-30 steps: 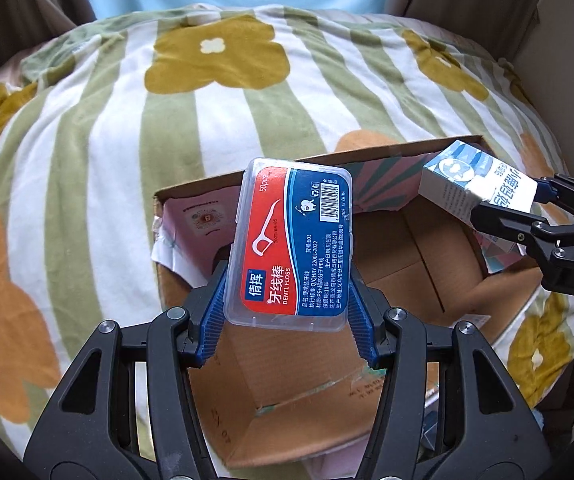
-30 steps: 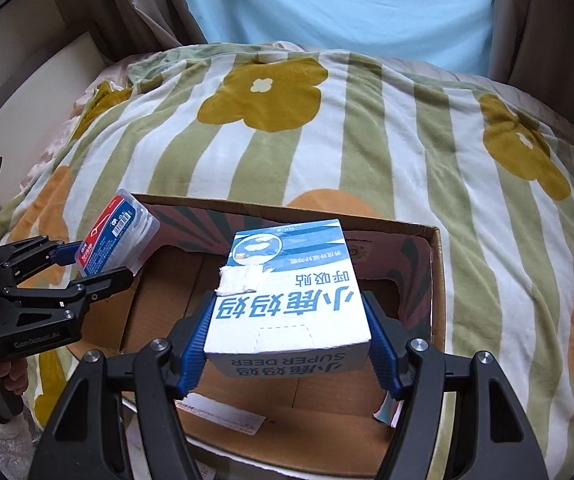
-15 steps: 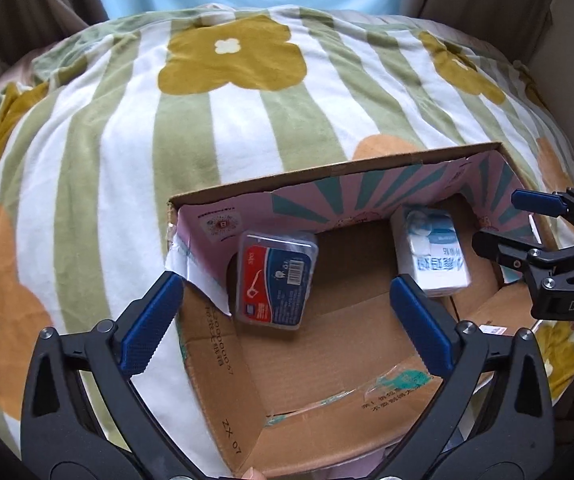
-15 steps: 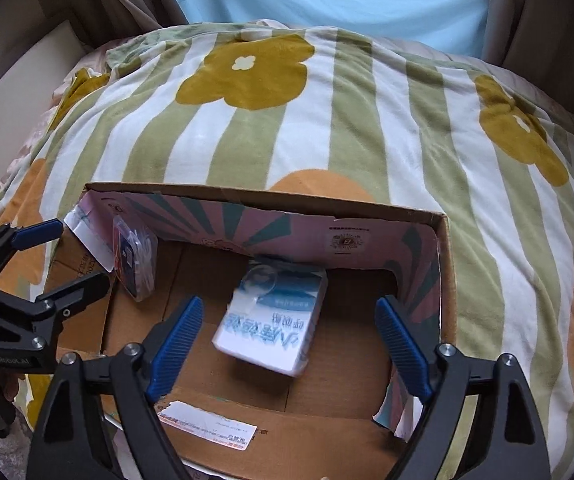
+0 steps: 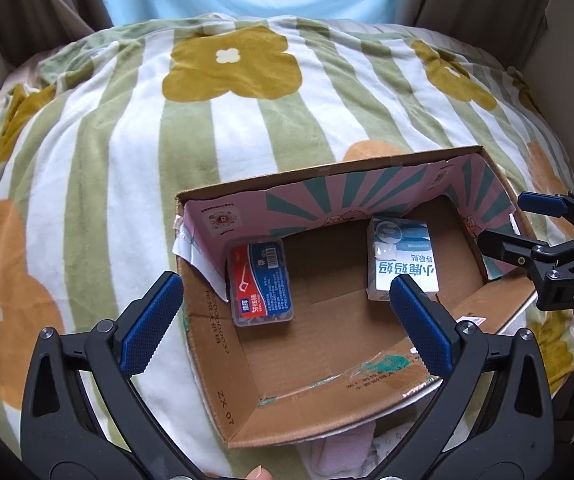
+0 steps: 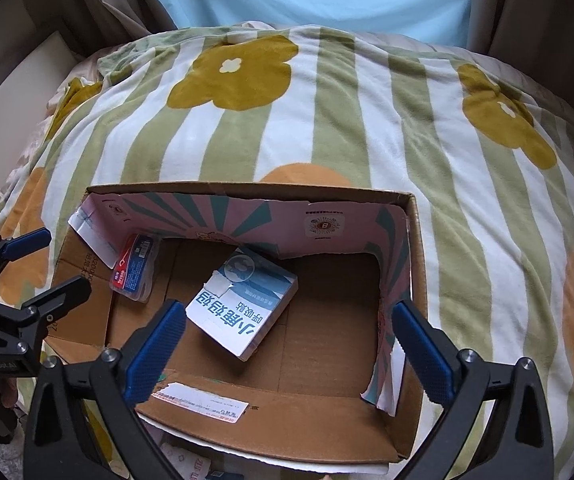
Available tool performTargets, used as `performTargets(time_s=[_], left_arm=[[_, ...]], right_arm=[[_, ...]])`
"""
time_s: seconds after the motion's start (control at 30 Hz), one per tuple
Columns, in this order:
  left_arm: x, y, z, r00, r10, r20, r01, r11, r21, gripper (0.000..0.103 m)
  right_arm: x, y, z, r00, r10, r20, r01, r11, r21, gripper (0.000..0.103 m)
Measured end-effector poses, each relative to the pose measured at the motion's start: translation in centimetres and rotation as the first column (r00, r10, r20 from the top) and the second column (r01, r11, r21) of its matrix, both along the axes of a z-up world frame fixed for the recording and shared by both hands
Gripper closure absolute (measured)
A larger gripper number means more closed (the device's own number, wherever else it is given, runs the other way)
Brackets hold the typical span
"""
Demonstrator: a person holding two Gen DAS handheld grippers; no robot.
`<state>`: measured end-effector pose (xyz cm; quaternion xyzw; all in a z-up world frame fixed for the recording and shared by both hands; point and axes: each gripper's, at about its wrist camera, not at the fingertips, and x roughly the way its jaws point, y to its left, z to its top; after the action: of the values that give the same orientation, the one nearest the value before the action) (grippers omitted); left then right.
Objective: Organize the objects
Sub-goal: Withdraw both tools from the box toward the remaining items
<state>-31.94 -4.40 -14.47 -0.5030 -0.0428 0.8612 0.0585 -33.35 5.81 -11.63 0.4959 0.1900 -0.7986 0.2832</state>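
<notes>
**Both items dropped into the box**

Dental floss case now flat on the floor of the cardboard box, against its left wall; a second ago clamped in the left tool. Blue-and-white carton lying askew mid-box, well apart from the case, no longer gripped by the right tool. Both tools just spread wide, nothing between the pads, hovering above the box on the flowered blanket. Deposit step apparently done; likely free to fetch more.
</notes>
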Motion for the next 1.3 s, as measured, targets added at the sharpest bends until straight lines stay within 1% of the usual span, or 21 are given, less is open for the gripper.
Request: performTargets(time_s=[0.07,0.17,0.23,0.37,0.4,0.47,0.53,0.63,0.7,0.77,0.87,0.93,1.03,1.1,1.17,1.23,1.3], left_arm=[[0.7,-0.2,0.6,1.000,0.007,-0.012,-0.007,1.000,-0.002,0.000],[1.8,-0.4,1.8,0.999,0.018,-0.032,-0.019,1.000,-0.012,0.000],[2.8,-0.7,2.9,0.998,0.030,-0.050,-0.031,0.999,-0.020,0.000],[5.5,-1.0,6.2,0.993,0.046,-0.109,-0.047,0.999,-0.011,0.000],[6.2,-1.0,7.0,0.991,0.044,-0.123,-0.046,0.999,-0.016,0.000],[7.6,-0.8,8.4,0.990,0.036,-0.139,-0.044,0.998,-0.050,0.000],[9.6,-0.7,9.8,0.985,0.025,-0.169,-0.039,0.996,-0.079,0.000],[12.7,-0.9,11.2,0.979,0.035,-0.200,-0.054,0.995,-0.086,0.000],[15.0,-1.1,11.8,0.973,0.045,-0.225,-0.064,0.995,-0.080,0.000],[17.3,-0.9,11.9,0.968,0.046,-0.248,-0.070,0.994,-0.089,0.000],[21.5,-0.1,11.0,0.958,0.053,-0.281,-0.091,0.988,-0.126,0.000],[24.3,0.5,9.7,0.955,0.051,-0.294,-0.091,0.988,-0.123,0.000],[27.6,1.3,6.9,0.957,0.060,-0.283,-0.098,0.988,-0.119,0.000],[29.2,1.7,4.5,0.964,0.065,-0.258,-0.102,0.986,-0.132,0.000],[30.0,2.0,2.0,0.974,0.070,-0.217,-0.098,0.988,-0.120,0.001],[30.7,2.1,-0.6,0.984,0.075,-0.161,-0.092,0.991,-0.099,0.004],[31.3,2.4,-2.8,0.991,0.065,-0.115,-0.075,0.993,-0.086,0.011]], right_arm=[[0.4,0.3,0.5,1.000,0.010,-0.012,-0.010,1.000,-0.005,0.001],[1.2,0.8,1.0,1.000,0.016,-0.019,-0.016,1.000,0.012,0.001],[1.9,1.3,1.8,0.999,0.020,-0.031,-0.020,1.000,0.001,0.001],[3.9,2.0,3.9,0.997,0.047,-0.069,-0.049,0.999,-0.020,0.001],[4.5,2.2,4.6,0.995,0.059,-0.085,-0.062,0.998,-0.025,0.000],[6.0,2.5,5.9,0.990,0.093,-0.105,-0.099,0.994,-0.050,0.001],[7.7,3.2,7.1,0.985,0.111,-0.130,-0.121,0.990,-0.072,0.001],[10.3,4.0,8.5,0.975,0.138,-0.176,-0.154,0.985,-0.083,0.001],[11.6,4.4,8.8,0.971,0.142,-0.194,-0.160,0.984,-0.082,0.000],[13.1,4.8,8.8,0.968,0.156,-0.197,-0.177,0.980,-0.092,0.000],[15.3,5.4,8.0,0.964,0.190,-0.186,-0.215,0.968,-0.127,0.000],[16.3,5.7,6.9,0.966,0.202,-0.161,-0.226,0.963,-0.148,0.000],[17.8,5.9,4.3,0.964,0.226,-0.139,-0.244,0.961,-0.129,0.000],[18.7,6.0,2.7,0.961,0.236,-0.142,-0.251,0.963,-0.097,0.001],[19.5,6.3,1.2,0.960,0.242,-0.140,-0.254,0.964,-0.079,0.001],[19.8,6.7,-0.3,0.963,0.243,-0.121,-0.253,0.964,-0.085,0.002],[20.0,7.1,-1.8,0.967,0.238,-0.091,-0.246,0.965,-0.091,0.002]])
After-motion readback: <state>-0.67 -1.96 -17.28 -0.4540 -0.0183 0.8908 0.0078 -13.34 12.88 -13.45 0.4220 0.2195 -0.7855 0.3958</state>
